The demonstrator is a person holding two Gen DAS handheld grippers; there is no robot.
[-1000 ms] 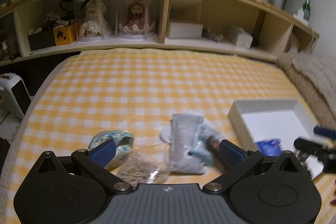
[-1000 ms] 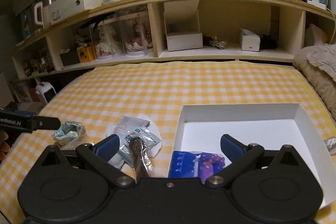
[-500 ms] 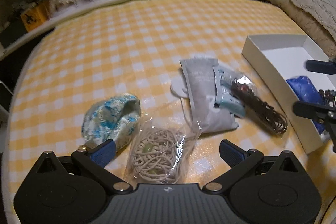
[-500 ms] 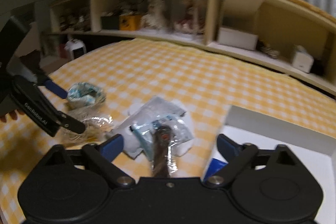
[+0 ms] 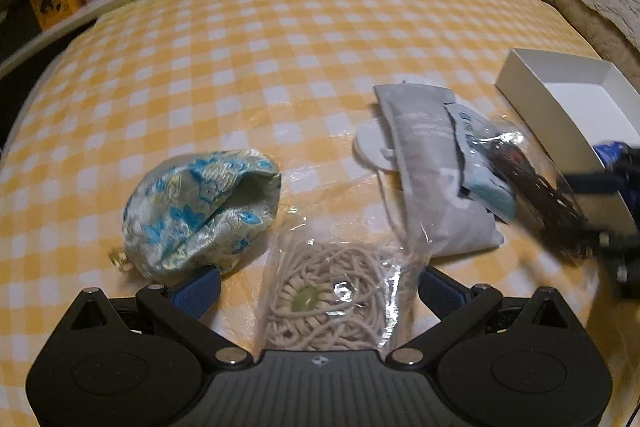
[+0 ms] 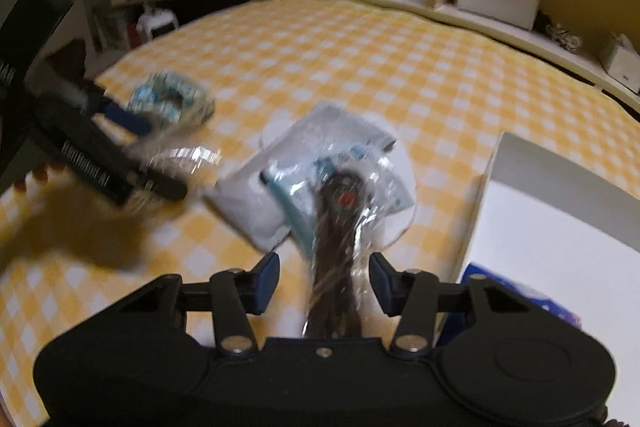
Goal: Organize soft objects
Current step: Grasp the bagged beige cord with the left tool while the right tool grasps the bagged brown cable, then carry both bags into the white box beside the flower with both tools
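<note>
- Left wrist view: left gripper (image 5: 318, 289) sits low over the yellow checked cloth (image 5: 248, 39), jaws spread wide, nothing pinched. A clear bag of beige cord (image 5: 332, 291) lies between the blue pads, touching neither that I can see.
- Same view: brocade pouch (image 5: 200, 211) lies just beside the left pad. Grey packet (image 5: 436, 163) rests on a white disc (image 5: 372, 147), with a teal sachet (image 5: 480, 163) overlapping its right edge.
- Same view: white box (image 5: 560, 107) at the right edge; only a scrap of blue shows inside it.
- Right wrist view: right gripper (image 6: 324, 281) has its jaws released, straddling a clear bag of dark brown cord (image 6: 340, 227); no contact seen, picture blurred.
- Same view only: blue packet (image 6: 516, 293) lies in the near corner of the box (image 6: 560, 183); a person's hand (image 6: 68, 219) holds the left gripper (image 6: 132, 151) over the beige cord bag.
</note>
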